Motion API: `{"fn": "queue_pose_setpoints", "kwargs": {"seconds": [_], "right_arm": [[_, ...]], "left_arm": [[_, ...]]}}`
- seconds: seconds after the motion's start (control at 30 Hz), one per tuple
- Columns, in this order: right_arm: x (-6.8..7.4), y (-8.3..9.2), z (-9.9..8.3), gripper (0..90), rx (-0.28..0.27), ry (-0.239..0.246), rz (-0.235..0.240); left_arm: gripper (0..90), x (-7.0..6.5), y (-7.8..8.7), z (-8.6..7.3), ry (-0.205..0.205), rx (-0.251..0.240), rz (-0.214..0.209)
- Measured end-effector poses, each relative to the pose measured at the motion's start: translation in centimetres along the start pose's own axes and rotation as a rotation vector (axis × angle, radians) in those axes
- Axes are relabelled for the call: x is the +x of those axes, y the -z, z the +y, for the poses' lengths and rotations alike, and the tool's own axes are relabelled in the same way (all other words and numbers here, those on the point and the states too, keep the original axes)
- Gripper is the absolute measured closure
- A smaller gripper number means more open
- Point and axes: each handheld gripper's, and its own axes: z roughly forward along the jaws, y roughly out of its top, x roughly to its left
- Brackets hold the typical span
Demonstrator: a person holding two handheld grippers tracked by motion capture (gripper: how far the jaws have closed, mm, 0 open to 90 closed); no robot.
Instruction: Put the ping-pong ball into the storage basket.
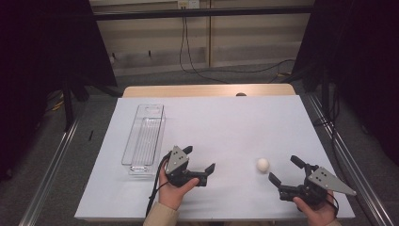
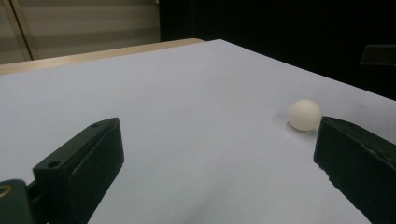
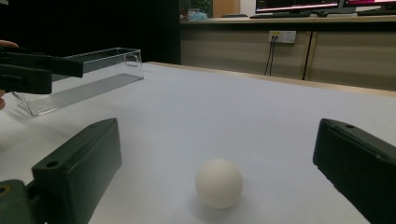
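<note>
A small white ball rests on the white table sheet, near the front right. My right gripper lies just right of it and is open, the ball a short way ahead of its jaws. My left gripper is open near the front middle, its jaws pointing right toward the ball, which lies well ahead by the right jaw. Nothing is held by either gripper. A clear plastic tray stands empty to the left of the left gripper.
The tray is long and narrow, running front to back. The left gripper appears far left in the right gripper view. The table's wooden edge runs along the back. Dark curtains flank both sides.
</note>
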Motion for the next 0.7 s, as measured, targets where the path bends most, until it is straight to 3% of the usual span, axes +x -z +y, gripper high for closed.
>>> {"fn": "queue_pose_setpoints", "kwargs": {"seconds": [0.7], "right_arm": [[-0.1, 0.0, 0.0, 0.6, 0.001, 0.0, 0.006]], "left_arm": [[1.7, -0.6, -1.3, 0.4, 0.005, 0.011, -0.018]]}}
